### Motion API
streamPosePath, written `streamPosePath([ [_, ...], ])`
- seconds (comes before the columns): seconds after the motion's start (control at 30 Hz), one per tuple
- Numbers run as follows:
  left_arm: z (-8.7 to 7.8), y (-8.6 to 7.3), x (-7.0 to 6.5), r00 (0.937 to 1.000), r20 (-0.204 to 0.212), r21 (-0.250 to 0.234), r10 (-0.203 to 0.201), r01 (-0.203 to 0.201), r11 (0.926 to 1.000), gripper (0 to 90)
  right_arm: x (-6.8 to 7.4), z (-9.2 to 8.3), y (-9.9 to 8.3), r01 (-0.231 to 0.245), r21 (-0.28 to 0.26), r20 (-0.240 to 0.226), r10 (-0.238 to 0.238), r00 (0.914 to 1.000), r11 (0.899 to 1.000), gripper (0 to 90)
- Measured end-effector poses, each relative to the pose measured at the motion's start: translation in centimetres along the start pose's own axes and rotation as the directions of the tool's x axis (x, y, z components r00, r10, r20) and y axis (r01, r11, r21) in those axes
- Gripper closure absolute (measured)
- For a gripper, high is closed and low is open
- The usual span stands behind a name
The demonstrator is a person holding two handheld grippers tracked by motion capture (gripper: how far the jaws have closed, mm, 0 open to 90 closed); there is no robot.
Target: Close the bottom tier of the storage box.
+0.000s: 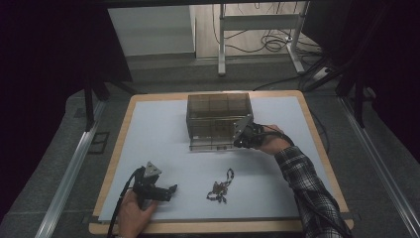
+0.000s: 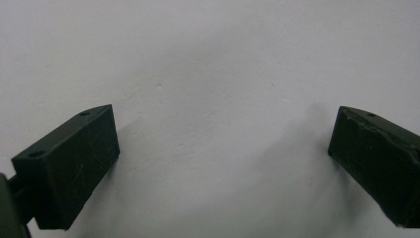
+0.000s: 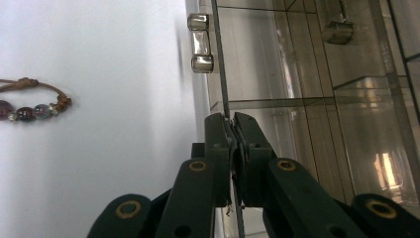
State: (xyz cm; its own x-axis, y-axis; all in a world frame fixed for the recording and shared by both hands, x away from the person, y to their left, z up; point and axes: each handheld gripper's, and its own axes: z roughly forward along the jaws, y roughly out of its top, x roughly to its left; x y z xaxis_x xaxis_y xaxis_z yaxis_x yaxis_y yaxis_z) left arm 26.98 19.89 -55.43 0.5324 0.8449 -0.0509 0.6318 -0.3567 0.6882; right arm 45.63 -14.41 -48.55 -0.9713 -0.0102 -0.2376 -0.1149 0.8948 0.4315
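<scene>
A smoky clear acrylic box (image 1: 218,116) with inner compartments stands at the table's far middle. A thin clear panel (image 3: 221,74) of the box, with a small clear handle (image 3: 200,42) on it, runs between the jaws of my right gripper (image 3: 232,134), which is shut on its edge. In the high view that right gripper (image 1: 237,142) sits at the box's front right lower corner. A beaded bracelet (image 1: 221,187) on a brown cord (image 3: 34,106) lies on the white mat. My left gripper (image 1: 171,191) rests near the front left, jaws open (image 2: 223,158) over bare mat.
The white mat (image 1: 163,134) covers a wooden tabletop (image 1: 115,148). Beyond the table's far edge stand desk legs (image 1: 222,44) and loose cables (image 1: 275,42) on the floor. A plaid sleeve (image 1: 307,183) reaches in from the lower right.
</scene>
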Motion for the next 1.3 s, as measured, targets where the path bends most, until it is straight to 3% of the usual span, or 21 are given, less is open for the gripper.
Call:
streamPosePath([
  [1.3,0.0,0.0,0.0,1.0,0.0,0.0,0.0,0.0,1.0,0.0,2.5,-0.7,0.1,0.035,-0.016,-0.01,-0.035,0.9993,0.999,85.5],
])
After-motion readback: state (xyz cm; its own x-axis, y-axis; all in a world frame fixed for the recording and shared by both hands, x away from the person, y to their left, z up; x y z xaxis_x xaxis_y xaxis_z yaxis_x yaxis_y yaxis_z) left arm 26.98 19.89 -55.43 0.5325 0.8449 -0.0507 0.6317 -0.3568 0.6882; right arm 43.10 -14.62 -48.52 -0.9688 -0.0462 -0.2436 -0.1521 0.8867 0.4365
